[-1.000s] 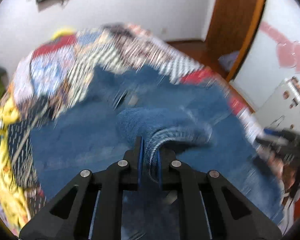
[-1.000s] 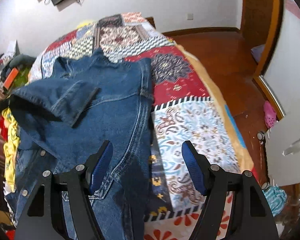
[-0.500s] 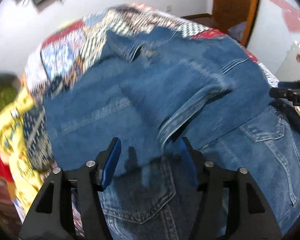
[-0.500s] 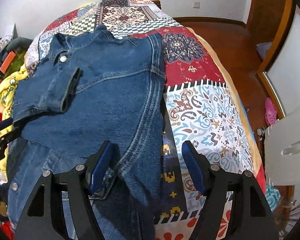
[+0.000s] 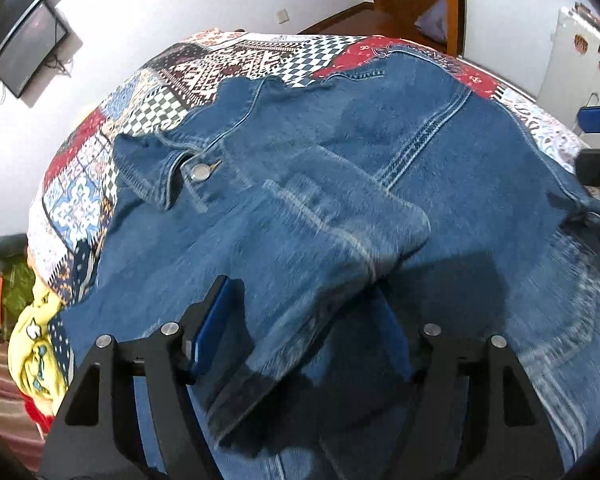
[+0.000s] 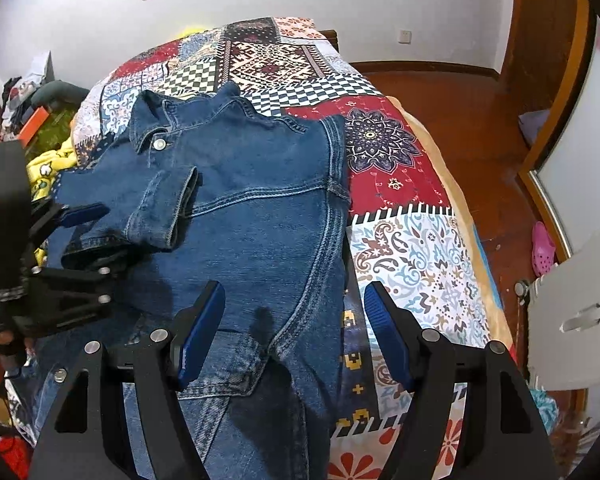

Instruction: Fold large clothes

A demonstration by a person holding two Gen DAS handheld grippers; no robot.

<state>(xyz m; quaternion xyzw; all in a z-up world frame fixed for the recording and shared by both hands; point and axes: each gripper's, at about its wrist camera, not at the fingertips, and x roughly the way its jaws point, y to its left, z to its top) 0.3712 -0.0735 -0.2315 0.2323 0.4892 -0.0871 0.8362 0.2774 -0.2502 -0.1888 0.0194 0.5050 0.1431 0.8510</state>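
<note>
Jacket: your denim jacket (image 6: 260, 216) lies on the patchwork bedspread (image 6: 412, 240), sleeve (image 6: 160, 208) folded across it.
Left gripper (image 5: 300, 320): jaws just opened, sleeve lying loose between them.
Right gripper (image 6: 296, 328): jaws apart, empty, above the jacket's edge.

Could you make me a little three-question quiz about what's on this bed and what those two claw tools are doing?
1. True or false: the denim jacket lies on a plain white sheet.
2. What is folded across the jacket's front?
A. a sleeve
B. a towel
C. a scarf
3. Is the right gripper holding anything?

Key:
1. False; it lies on a patchwork bedspread.
2. A, the sleeve.
3. No, its jaws stand open.
</note>
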